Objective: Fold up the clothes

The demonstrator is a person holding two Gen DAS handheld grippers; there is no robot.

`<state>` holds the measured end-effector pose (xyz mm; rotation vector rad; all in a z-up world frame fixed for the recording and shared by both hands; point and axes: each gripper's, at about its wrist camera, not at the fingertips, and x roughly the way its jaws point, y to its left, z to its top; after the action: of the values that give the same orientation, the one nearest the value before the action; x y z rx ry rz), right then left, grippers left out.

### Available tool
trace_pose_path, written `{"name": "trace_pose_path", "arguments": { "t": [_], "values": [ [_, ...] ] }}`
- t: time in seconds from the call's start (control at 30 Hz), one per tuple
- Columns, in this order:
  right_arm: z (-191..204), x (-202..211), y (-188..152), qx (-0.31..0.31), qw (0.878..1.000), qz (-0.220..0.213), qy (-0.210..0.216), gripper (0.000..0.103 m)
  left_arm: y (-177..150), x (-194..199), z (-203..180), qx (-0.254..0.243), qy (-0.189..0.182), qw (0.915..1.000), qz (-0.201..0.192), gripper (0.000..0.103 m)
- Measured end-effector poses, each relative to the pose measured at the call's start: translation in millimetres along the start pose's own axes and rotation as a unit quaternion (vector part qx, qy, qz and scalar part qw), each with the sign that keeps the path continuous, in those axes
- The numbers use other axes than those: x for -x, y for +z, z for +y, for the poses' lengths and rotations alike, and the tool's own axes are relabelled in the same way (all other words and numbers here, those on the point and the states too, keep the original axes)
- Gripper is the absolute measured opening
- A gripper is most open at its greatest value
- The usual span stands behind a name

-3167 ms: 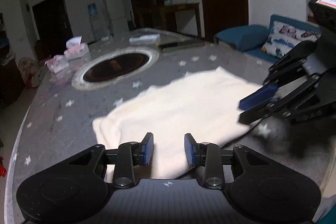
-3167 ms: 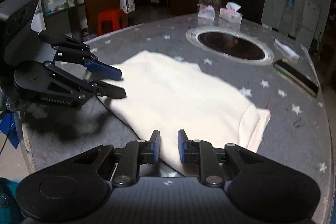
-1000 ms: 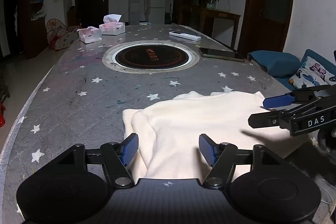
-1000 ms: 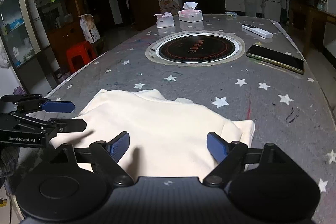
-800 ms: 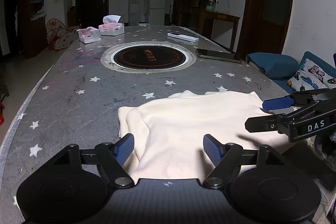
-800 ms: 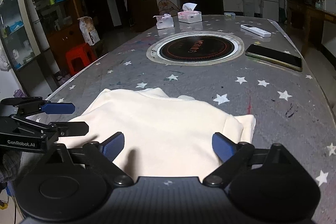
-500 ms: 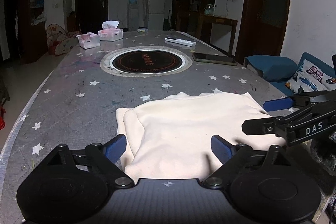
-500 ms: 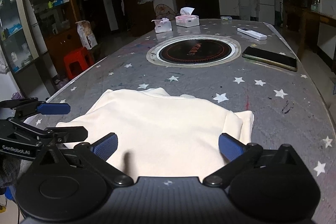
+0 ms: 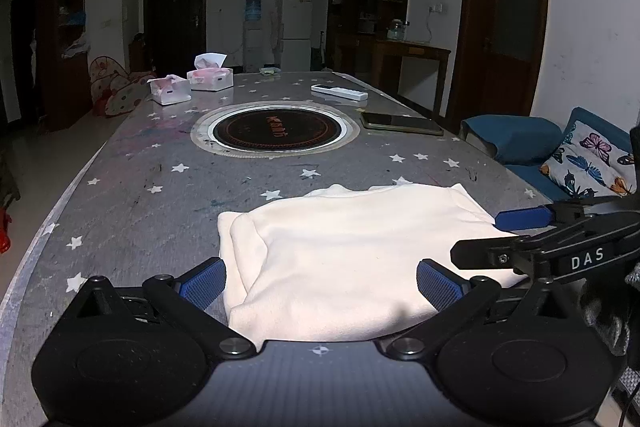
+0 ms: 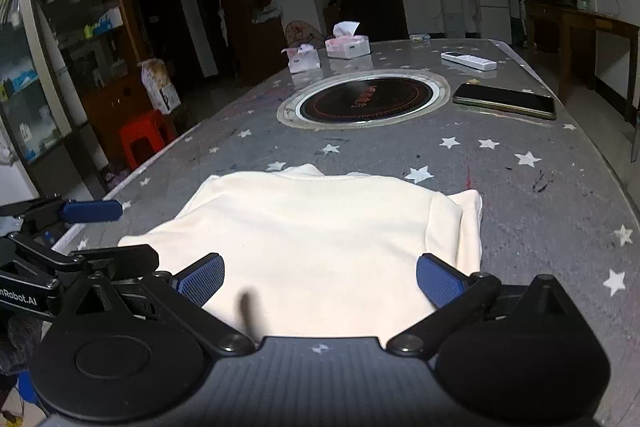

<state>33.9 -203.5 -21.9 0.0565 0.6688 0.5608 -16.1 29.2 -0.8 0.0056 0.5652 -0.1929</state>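
Observation:
A cream-white garment [image 9: 344, 247] lies folded flat on the grey star-patterned table, near its front edge; it also shows in the right wrist view [image 10: 320, 235]. My left gripper [image 9: 320, 283] is wide open and empty, just above the garment's near edge. My right gripper [image 10: 320, 281] is wide open and empty, also over the near edge. Each gripper shows in the other's view: the right one [image 9: 516, 235] at the garment's right side, the left one [image 10: 104, 231] at its left side.
A round black cooktop [image 9: 276, 133] is set into the table [image 9: 140, 211] beyond the garment. A phone [image 10: 504, 101], a white remote [image 10: 468, 61] and two tissue boxes [image 9: 192, 85] lie further back. A blue sofa with a butterfly cushion [image 9: 592, 163] stands to the right.
Both grippers opened from nearly shut to wide open, and both drew back to the garment's near edge. The garment now lies still and flat.

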Motion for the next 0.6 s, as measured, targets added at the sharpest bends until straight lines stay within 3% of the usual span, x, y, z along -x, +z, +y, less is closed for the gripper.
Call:
{"name": "trace_pose_path", "arguments": {
  "t": [0.37,0.6],
  "values": [
    [1.7,7.1,-4.1,-0.020,1.000,-0.012,0.020,0.103,-3.1,3.5,-7.0,-0.004,0.018,0.9998,0.003,0.103],
    [6.3,4.3,-6.8,-0.028,0.999,0.004,0.034,0.103,-3.9,2.2,-2.1,-0.004,0.035,0.9993,0.014,0.103]
  ]
}}
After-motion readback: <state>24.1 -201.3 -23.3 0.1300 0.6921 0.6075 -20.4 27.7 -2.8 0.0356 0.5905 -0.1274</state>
